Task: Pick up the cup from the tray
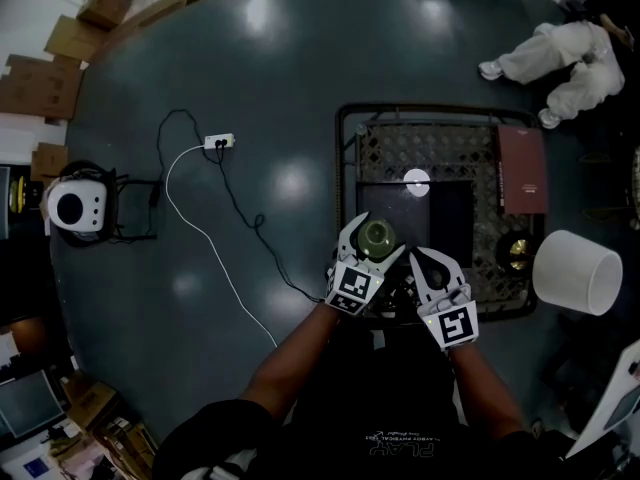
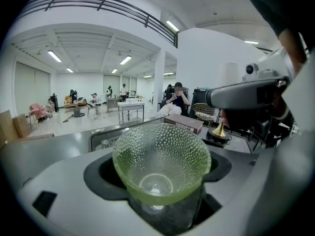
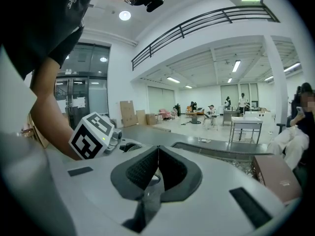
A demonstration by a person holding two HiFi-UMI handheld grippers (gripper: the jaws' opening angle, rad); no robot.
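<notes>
A green dimpled glass cup [image 2: 160, 163] sits mouth-up between the jaws of my left gripper [image 2: 157, 181], whose dark pads press its sides. From the head view the cup [image 1: 377, 234] shows in the left gripper [image 1: 374, 240], over the near left corner of the black tray [image 1: 455, 218]. Whether it still touches the tray I cannot tell. My right gripper [image 1: 424, 260] hovers just to the right of it. In its own view the right gripper [image 3: 157, 154] has its pads meeting with nothing between them.
The tray lies on a black wire-mesh table [image 1: 400, 148] with a maroon book [image 1: 522, 168], a small gold object [image 1: 517, 253] and a white disc [image 1: 416, 180]. A white cylinder [image 1: 575, 271] stands at the right. A power strip [image 1: 220, 141] and cables cross the floor.
</notes>
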